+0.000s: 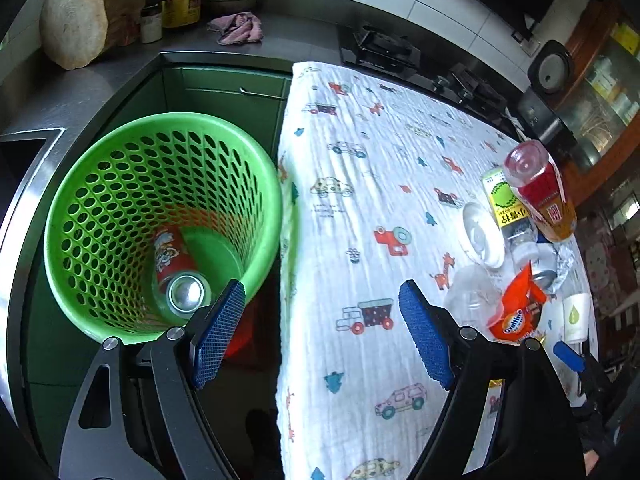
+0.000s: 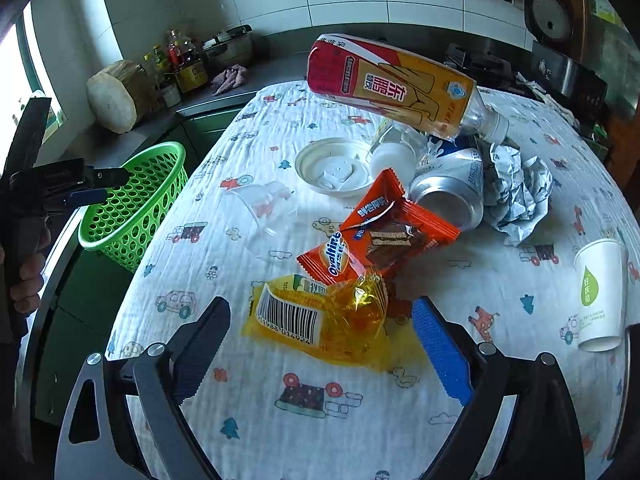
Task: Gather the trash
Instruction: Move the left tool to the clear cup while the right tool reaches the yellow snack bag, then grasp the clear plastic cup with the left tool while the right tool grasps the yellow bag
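Yellow wrapper (image 2: 320, 320) sitting between right gripper (image 2: 320, 344) jaws, apart for grabbing; left gripper (image 1: 320, 332) hovering empty, jaws apart, beside basket (image 1: 80, 184).

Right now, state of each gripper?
Left gripper: open, empty, by the green basket.
Right gripper: open, holding nothing, yellow wrapper between its fingers.

Green perforated basket (image 1: 160, 216), red can (image 1: 172, 256) inside; white tablecloth (image 2: 320, 420) with cartoon vehicles; orange Ovaltine wrapper (image 2: 376, 232); yellow wrapper (image 2: 320, 320); red-orange bottle (image 2: 392, 84).
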{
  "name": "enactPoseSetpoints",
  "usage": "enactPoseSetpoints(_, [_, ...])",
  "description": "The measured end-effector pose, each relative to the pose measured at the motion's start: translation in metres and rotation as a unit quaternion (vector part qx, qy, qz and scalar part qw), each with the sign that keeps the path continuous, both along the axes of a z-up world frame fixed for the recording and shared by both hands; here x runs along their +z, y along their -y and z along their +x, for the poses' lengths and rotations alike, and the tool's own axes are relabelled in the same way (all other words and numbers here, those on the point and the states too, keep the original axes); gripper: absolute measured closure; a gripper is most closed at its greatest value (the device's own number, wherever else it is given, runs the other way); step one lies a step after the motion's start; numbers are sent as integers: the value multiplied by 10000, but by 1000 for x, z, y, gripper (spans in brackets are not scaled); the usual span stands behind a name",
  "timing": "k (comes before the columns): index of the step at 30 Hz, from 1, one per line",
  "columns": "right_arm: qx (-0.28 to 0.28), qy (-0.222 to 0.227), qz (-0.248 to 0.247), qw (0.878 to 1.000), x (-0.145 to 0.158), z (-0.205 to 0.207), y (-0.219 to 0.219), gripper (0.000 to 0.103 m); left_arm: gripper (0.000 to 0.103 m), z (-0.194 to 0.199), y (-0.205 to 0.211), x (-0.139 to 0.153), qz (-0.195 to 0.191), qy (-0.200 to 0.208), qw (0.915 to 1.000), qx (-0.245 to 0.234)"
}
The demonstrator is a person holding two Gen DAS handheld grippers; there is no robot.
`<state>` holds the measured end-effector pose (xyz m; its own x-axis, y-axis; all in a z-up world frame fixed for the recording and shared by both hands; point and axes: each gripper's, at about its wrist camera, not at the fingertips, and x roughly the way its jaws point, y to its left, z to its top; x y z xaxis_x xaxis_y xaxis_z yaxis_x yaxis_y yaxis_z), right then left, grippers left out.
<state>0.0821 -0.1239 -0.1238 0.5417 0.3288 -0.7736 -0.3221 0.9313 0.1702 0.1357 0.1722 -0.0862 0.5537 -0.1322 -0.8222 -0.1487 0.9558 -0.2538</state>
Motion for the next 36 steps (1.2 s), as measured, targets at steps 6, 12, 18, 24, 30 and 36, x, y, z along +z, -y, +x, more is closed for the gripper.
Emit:
enactPoseSetpoints(6, [138, -62, -61, 9999, -17, 8, -1, 11, 23, 6, 43, -1, 62, -61, 9984, -564])
enactPoseSetpoints(12, [188, -171, 121, 9996, -30, 14, 2, 11, 18, 16, 79, -2, 108, -84, 9947, -1021])
enactPoseSetpoints(18, [259, -197, 318, 9990, -31, 13, 5, 27, 14, 26, 105, -7, 168, -108, 9911, -1313])
enactPoseSetpoints(24, [325, -157, 360, 9987, -28, 6, 6, 38, 12, 34, 129, -17, 265, -164, 9861, -1630])
enactPoseSetpoints(30, [351, -133, 335, 9987, -24, -3, 9, 42, 12, 44, 146, -30, 325, -267, 9823, -1825])
enactPoseSetpoints(36, [380, -136, 320, 9987, -22, -10, 14, 39, 13, 53, 154, -41, 340, -356, 9808, -1887])
